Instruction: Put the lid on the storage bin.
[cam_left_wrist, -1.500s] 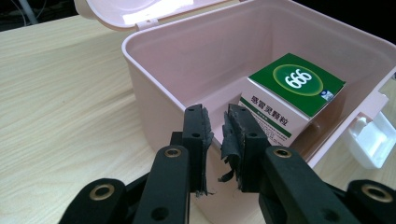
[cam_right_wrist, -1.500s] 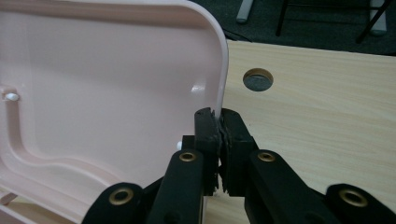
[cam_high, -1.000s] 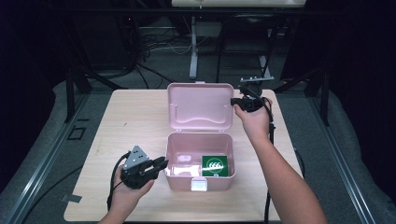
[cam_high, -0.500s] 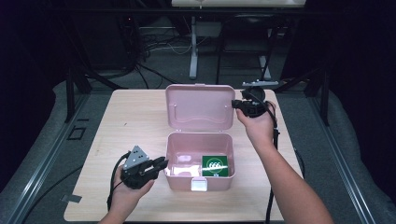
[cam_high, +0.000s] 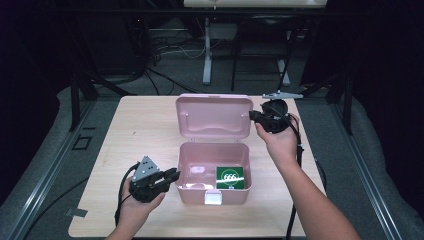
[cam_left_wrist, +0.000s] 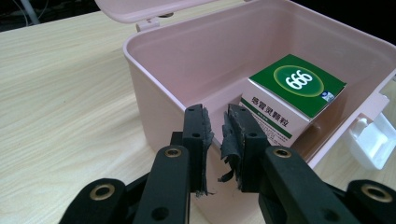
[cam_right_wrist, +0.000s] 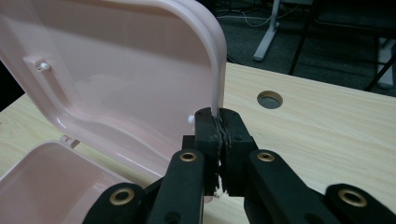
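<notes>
A pink box (cam_high: 214, 176) stands on the table (cam_high: 135, 130), near its front edge, and this box is the landmark. Its lid (cam_high: 214, 116) is open and stands up behind the box. The right gripper (cam_high: 256, 116) is at the right edge of the lid; in the right gripper view its jaws are clamped on the lid rim. The left gripper (cam_high: 172, 175) is at the left wall of the box. Its jaws are clamped on this wall: one jaw is outside the box and the other is inside. Inside the box, at the right side, lies a green carton (cam_high: 229, 177) with "666" on its top. The white latch (cam_high: 213, 198) is at the front wall of the box.
</notes>
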